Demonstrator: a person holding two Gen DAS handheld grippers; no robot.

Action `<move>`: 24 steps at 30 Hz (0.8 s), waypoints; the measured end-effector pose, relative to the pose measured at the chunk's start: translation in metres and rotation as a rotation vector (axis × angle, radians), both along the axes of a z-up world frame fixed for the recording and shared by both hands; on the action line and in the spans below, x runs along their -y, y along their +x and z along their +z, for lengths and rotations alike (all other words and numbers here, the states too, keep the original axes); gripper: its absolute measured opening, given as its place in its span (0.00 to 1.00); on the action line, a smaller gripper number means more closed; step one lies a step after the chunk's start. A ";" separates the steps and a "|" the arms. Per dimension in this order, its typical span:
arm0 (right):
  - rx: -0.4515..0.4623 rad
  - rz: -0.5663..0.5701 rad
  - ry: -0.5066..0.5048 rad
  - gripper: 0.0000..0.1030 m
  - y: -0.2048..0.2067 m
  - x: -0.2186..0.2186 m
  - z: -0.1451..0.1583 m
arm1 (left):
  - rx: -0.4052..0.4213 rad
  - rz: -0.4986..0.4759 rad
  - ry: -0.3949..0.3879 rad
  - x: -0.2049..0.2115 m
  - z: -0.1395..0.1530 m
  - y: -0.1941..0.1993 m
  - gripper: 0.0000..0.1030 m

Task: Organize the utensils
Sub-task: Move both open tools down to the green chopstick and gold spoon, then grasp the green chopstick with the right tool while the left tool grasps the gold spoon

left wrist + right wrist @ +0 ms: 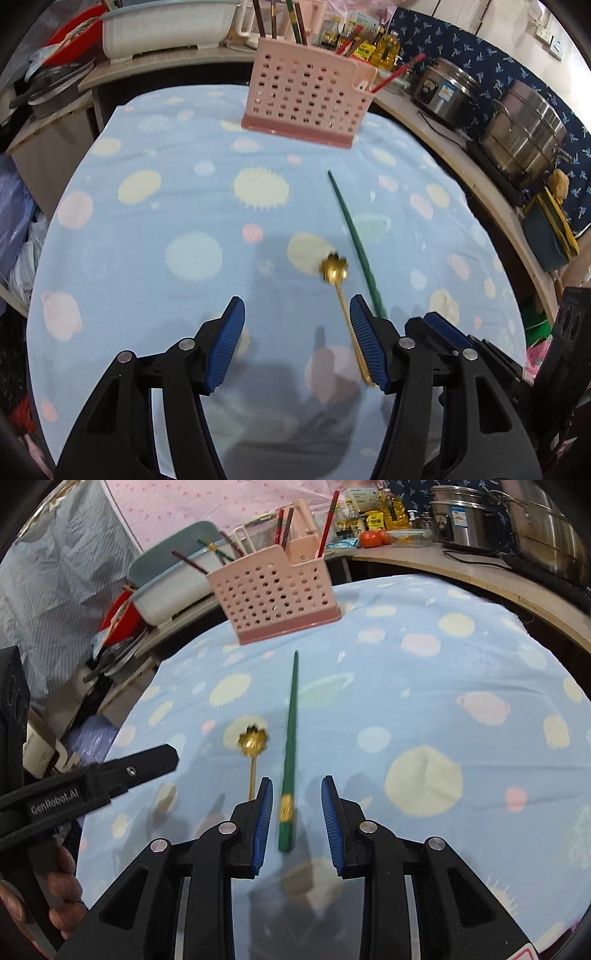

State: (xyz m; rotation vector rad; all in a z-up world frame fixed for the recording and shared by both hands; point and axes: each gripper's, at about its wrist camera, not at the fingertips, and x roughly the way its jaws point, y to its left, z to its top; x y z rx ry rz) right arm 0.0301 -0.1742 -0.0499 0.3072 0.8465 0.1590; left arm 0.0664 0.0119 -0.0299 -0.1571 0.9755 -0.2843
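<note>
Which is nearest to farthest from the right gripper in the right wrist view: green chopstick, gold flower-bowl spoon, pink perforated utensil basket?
1. Green chopstick, its thick end between the open jaws of the right gripper.
2. Gold flower-bowl spoon, just left of the jaws.
3. Pink perforated utensil basket, far end of the cloth.

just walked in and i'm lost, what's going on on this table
A person holds a gripper in each hand over a blue spotted cloth. The right gripper is open astride the thick end of a green chopstick; the left gripper is open beside a gold spoon. Neither is gripped yet. The pink utensil basket waits behind.
</note>
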 end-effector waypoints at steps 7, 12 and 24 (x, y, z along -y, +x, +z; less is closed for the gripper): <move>0.000 0.026 -0.048 0.23 -0.009 -0.016 -0.011 | -0.002 0.017 0.040 -0.003 -0.016 -0.021 0.54; -0.007 0.027 -0.062 0.19 -0.010 -0.019 -0.016 | -0.007 0.023 0.048 -0.005 -0.022 -0.026 0.54; -0.001 0.009 -0.078 0.07 -0.011 -0.014 -0.019 | -0.005 0.003 0.054 0.005 -0.024 -0.028 0.54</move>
